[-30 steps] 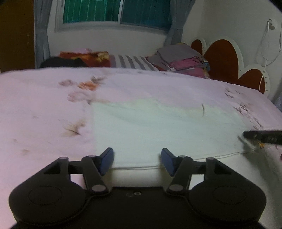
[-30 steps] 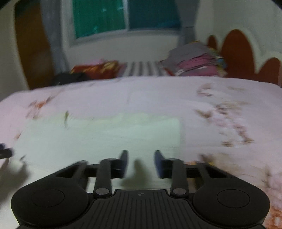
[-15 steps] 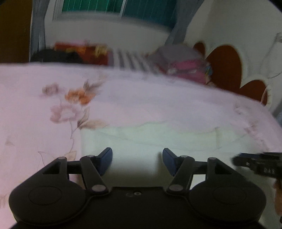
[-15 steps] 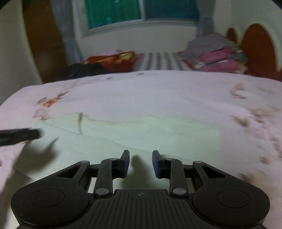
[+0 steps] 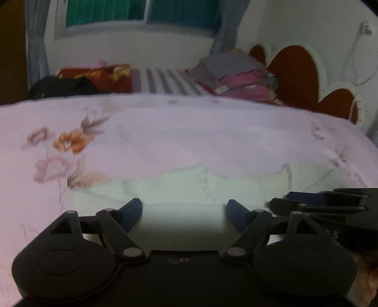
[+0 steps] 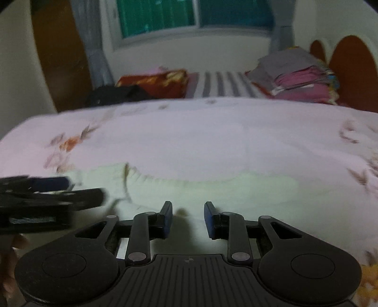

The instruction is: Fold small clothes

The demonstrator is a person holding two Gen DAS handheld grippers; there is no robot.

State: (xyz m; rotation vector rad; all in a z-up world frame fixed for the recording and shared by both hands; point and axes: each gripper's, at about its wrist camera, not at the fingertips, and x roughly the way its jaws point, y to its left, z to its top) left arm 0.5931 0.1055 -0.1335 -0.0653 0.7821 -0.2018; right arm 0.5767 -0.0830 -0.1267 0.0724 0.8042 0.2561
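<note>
Left wrist view: the left gripper (image 5: 184, 212) is being held above a pale green cloth (image 5: 179, 189), which is lying flat on a pink floral bedsheet (image 5: 165, 132). Its jaws have just been opening and are now standing wide apart, with the cloth being seen in the gap between the blue pads (image 5: 131, 212); no pad is being pressed on the fabric. At the right edge of this view, the right gripper (image 5: 283, 203) is being shown from the side, close beside the left unit and over the same cloth. Right wrist view: the right gripper (image 6: 187, 218) is being carried with its fingers (image 6: 166, 218) narrowly apart, and nothing is being clamped between them; the pale green cloth (image 6: 212, 189) is being seen through the gap and beyond the tips. Whether the fingertips are touching the fabric cannot be told because of motion blur. The left gripper (image 6: 70, 189) is being shown at the left edge of this view, with part of a hand (image 6: 11, 259) below it. The cloth is being located on the near part of the bed, directly ahead of both grippers. Beyond the far edge of the sheet, a stack of folded clothes (image 5: 236, 73) is being seen beside a brown scalloped headboard (image 5: 295, 73), under a window (image 5: 141, 11).
</note>
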